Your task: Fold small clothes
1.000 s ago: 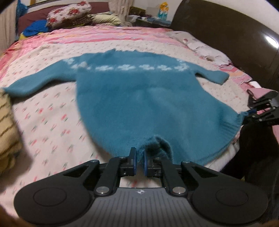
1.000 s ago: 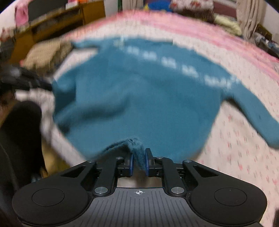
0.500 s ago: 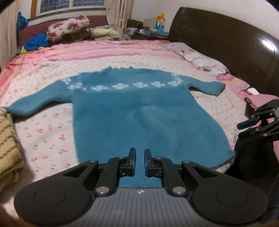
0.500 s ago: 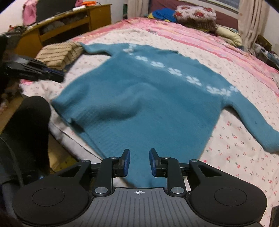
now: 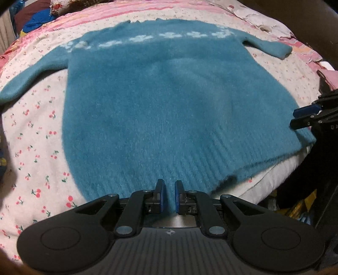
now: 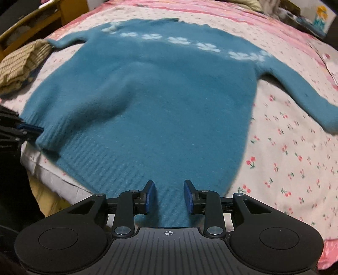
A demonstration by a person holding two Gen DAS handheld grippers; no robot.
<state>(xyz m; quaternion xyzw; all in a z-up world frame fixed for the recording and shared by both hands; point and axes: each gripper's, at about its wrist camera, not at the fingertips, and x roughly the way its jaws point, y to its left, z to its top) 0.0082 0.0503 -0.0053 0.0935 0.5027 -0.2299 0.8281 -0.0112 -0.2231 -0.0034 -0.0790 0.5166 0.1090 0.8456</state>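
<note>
A fuzzy teal sweater (image 5: 169, 95) with a band of white flowers lies spread flat on the bed, sleeves out to both sides, its ribbed hem nearest me. My left gripper (image 5: 168, 190) sits low at the hem's left part, jaws narrow with teal knit between the pads. My right gripper (image 6: 169, 190) is at the hem's right part of the same sweater (image 6: 158, 95). Its jaws are opening, and the hem lies loosely between the pads without being pressed. Each gripper shows at the edge of the other's view.
The bed has a white cherry-print sheet (image 5: 31, 148) and pink striped bedding behind. A folded beige striped cloth (image 6: 21, 63) lies by the left sleeve. A dark headboard (image 5: 316, 21) stands on the right and wooden furniture (image 6: 42, 17) on the left. The bed's edge drops off just below the hem.
The lifted, bunched hem has come down and now lies flat on the bed. Both grippers sank toward the hem. The right jaws parted and let the fabric go.
</note>
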